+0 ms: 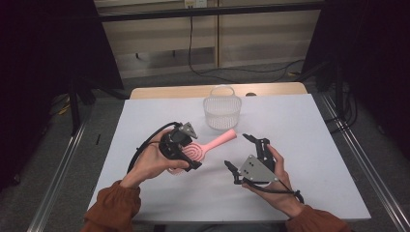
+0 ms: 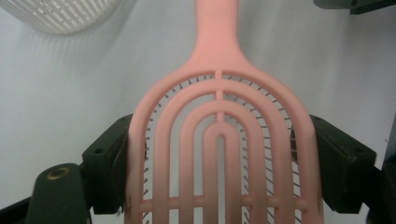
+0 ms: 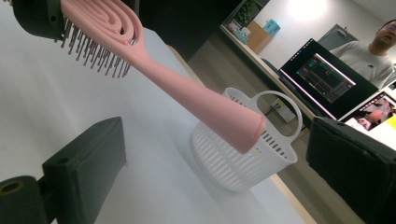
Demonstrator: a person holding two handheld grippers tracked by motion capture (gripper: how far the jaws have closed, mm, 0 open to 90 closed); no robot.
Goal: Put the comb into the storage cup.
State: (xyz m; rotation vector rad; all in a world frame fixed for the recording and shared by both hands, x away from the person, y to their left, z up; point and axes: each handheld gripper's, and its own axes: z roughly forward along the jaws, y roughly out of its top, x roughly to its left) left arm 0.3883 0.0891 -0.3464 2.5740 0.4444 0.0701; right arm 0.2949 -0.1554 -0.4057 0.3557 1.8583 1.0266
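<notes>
**Mia:** From the high view, where was the pink brush (image 1: pixel 205 146)?

**Ben:** It was in the left tongs (image 1: pixel 186 155), lifted off the white surface (image 1: pixel 309 145). Its handle stuck out past the tips, toward the white basket (image 1: pixel 222 113). The right tongs (image 1: pixel 244 153) were just to the side of the brush, wide open, with nothing in them.

**Mia:** And in the left gripper view?

**Ben:** The brush head (image 2: pixel 219 154) sat right between the two black pads. One pad pressed on each edge of it. So the left tongs were closed on a wide thing. The handle ran straight away from them, and the basket (image 2: pixel 60 16) was farther off, up in the corner.

**Mia:** What did the right gripper view show?

**Ben:** The right tongs (image 3: pixel 215 172) stood apart, and the end of the handle (image 3: pixel 229 121) hung in front of them, not touching. The basket (image 3: pixel 243 158) stood behind the handle.

**Mia:** How would the brush feel?

**Ben:** Light and hard, I think, like plastic. It looked smooth, so it could slip. The little pins (image 3: pixel 93 53) could bend, so I would not pinch there. The edges of the head or the thick handle looked best to hold.
</notes>
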